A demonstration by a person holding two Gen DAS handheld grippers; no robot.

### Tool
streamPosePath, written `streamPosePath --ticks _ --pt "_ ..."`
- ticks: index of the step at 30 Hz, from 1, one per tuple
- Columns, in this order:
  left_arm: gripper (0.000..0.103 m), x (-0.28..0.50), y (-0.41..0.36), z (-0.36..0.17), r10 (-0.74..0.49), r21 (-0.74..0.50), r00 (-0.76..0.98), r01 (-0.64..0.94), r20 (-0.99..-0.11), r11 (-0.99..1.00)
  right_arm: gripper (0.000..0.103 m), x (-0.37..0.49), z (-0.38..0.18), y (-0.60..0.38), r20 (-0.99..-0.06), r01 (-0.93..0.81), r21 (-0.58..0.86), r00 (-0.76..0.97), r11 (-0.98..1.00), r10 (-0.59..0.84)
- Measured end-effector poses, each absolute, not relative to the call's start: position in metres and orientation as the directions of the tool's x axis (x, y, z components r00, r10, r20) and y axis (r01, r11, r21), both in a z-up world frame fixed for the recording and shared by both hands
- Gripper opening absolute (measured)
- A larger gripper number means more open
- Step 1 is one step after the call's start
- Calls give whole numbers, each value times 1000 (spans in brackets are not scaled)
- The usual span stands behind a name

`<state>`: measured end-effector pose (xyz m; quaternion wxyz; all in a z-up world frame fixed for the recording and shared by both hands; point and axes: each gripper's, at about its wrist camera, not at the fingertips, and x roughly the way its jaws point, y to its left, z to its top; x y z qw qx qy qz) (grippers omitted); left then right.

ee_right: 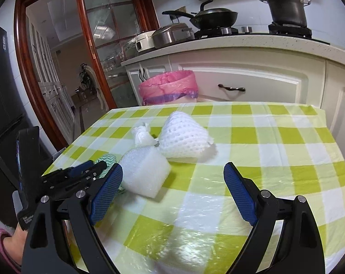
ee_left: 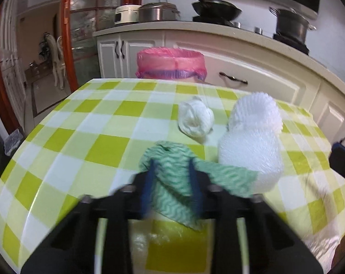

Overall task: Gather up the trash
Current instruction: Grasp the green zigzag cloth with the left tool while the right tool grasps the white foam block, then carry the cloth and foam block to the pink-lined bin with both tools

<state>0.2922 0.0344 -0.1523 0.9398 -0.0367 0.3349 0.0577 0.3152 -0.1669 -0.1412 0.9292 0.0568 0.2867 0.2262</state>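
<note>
My left gripper (ee_left: 172,169) is shut on a crumpled green-and-white cloth (ee_left: 172,175), held between its blue pads just above the checked table (ee_left: 81,137). Beside it lie a white foam block (ee_left: 250,155), a white foam fruit net (ee_left: 255,108) and a knotted white tissue wad (ee_left: 196,118). In the right wrist view my right gripper (ee_right: 173,173) is open and empty above the table, with the foam block (ee_right: 145,171) by its left finger, the net (ee_right: 183,137) and the wad (ee_right: 143,137) beyond. The left gripper (ee_right: 90,169) shows at the left. A bin with a pink liner (ee_left: 170,62) stands behind the table's far edge.
White kitchen cabinets (ee_right: 252,77) and a counter with pans, pots (ee_right: 286,6) and a rice cooker run behind the bin (ee_right: 167,86). A glass sliding door with a red-brown frame (ee_right: 92,52) is at the left. The tablecloth (ee_right: 263,148) has a clear plastic cover.
</note>
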Motion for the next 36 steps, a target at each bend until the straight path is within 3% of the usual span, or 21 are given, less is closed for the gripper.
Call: streamPosePath --ticks 4,14,25,26,27,36 --pt "8 281 39 -146 80 -19 789 -116 -609 993 85 318 -145 -154 -522 -401 230 718 887 460" --pt "8 254 65 -126 89 -9 827 -113 -556 994 85 336 -159 -110 -579 -410 205 682 889 447" --pt "8 240 82 -122 90 -31 843 -126 -530 992 85 352 -178 -72 -652 -359 112 677 927 341" --pt "8 241 82 -122 88 -32 843 -124 -530 992 81 351 -178 -71 -653 -360 103 679 927 336" --pt "8 241 81 -122 88 -31 844 -123 -528 992 67 350 -179 -70 -652 -363 92 681 927 332" --pt "8 238 66 -116 78 -17 858 -101 -508 995 65 323 -156 -90 -575 -401 119 718 908 393"
